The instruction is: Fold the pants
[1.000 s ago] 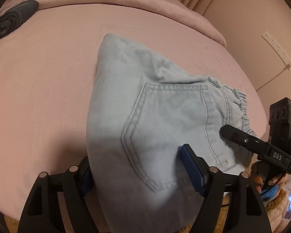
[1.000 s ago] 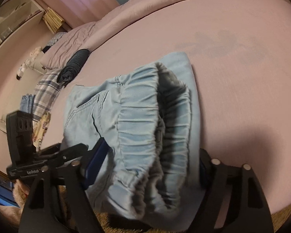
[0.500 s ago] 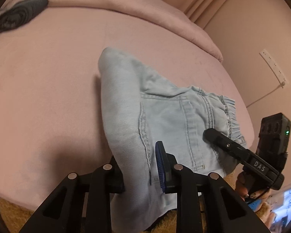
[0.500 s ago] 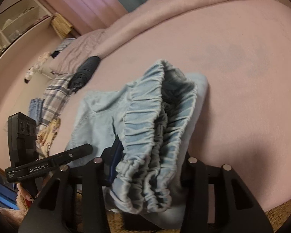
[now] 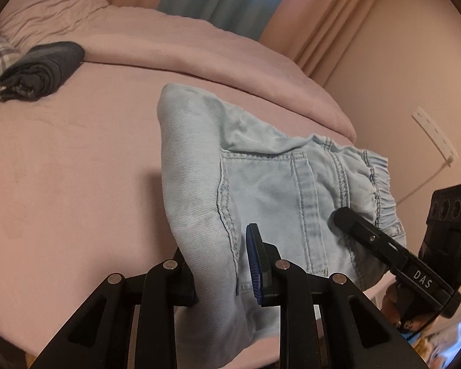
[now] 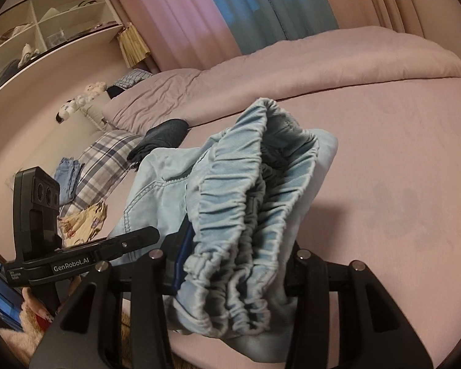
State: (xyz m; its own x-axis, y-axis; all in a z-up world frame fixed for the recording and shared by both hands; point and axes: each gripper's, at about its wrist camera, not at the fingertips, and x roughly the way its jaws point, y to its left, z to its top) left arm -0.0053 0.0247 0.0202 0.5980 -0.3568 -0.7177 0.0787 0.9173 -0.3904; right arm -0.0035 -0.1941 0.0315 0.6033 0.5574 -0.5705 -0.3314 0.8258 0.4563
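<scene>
The bed (image 5: pixel 76 184), covered in a smooth pink sheet with a rumpled duvet (image 5: pixel 175 46) of the same pink banked along its far side, fills both views. On it lie the pants (image 5: pixel 261 190), pale blue denim folded into a thick wad, with a stitched back pocket facing up and a gathered elastic waistband (image 6: pixel 249 209) bunched in ruffled layers. The left gripper (image 5: pixel 221 264) reaches in low from 6 o'clock, its black fingers closed on the folded edge of the denim, a ribbed blue pad pressed to the cloth. The right gripper (image 6: pixel 236 270) comes in from 6 o'clock in its own view, fingers clamped on the waistband end; in the left view it enters from 4 o'clock. Compared with a second ago, both pairs of fingers have narrowed from wide apart to pinching the cloth, and the cameras tilt higher, showing curtains. A dark rolled garment (image 5: pixel 43 70) sits at 10 o'clock, near a plaid pillow (image 6: pixel 107 160).
</scene>
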